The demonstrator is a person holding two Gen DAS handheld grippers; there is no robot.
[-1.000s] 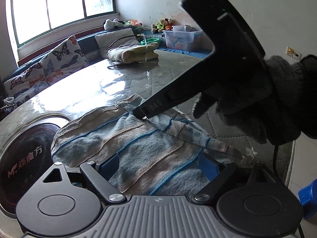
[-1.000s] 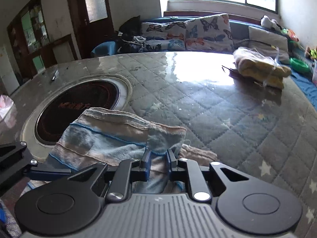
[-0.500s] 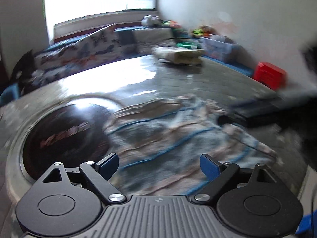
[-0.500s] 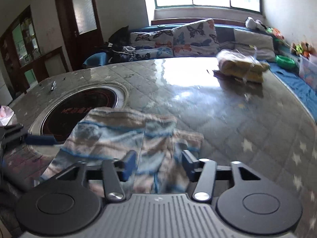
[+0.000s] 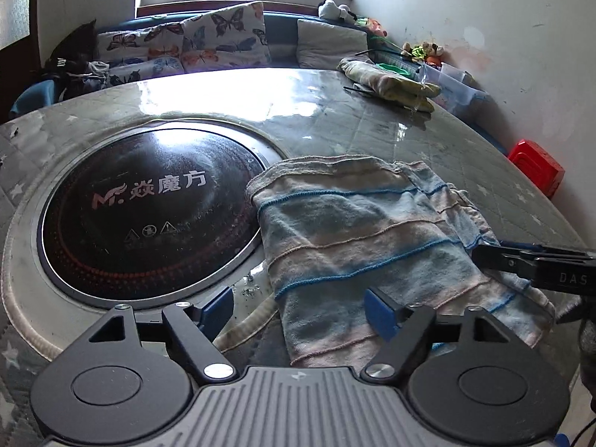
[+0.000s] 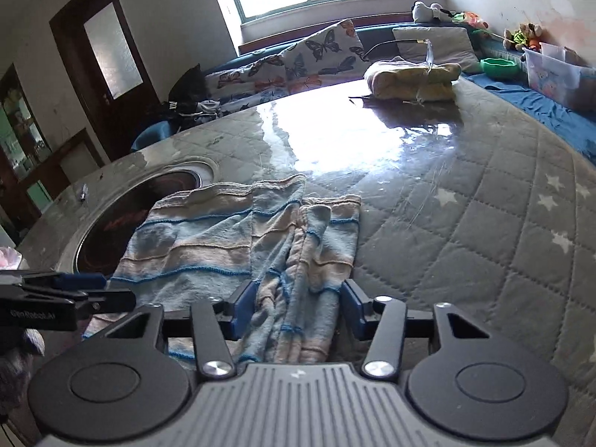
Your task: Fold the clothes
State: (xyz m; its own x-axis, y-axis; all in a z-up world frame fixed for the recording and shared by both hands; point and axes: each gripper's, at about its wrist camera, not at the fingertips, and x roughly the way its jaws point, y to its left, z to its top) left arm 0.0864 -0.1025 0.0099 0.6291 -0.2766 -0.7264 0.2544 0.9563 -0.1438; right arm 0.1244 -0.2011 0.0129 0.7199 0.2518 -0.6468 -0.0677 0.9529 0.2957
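A blue and beige striped cloth [image 5: 376, 234] lies on the quilted table [image 5: 320, 111], partly folded, its left edge over the rim of the black round cooktop [image 5: 149, 205]. My left gripper [image 5: 300, 307] is open above the cloth's near left corner. The right gripper [image 5: 495, 257] reaches in from the right at the cloth's edge. In the right wrist view the cloth [image 6: 238, 242] is bunched into ridges at its right side, and my right gripper [image 6: 298, 307] is open with that bunched part between its fingers. The left gripper [image 6: 89, 294] shows at the left.
A yellowish folded bundle [image 5: 387, 82] lies at the table's far right. Butterfly cushions [image 5: 208, 44] line a bench behind. A clear plastic box [image 6: 555, 70] and toys sit along the wall. A red stool [image 5: 536, 167] stands beyond the table's right edge.
The right gripper has opened and let go of the cloth fold, which now lies bunched on the table. The left gripper swung left toward the cooktop side, staying open.
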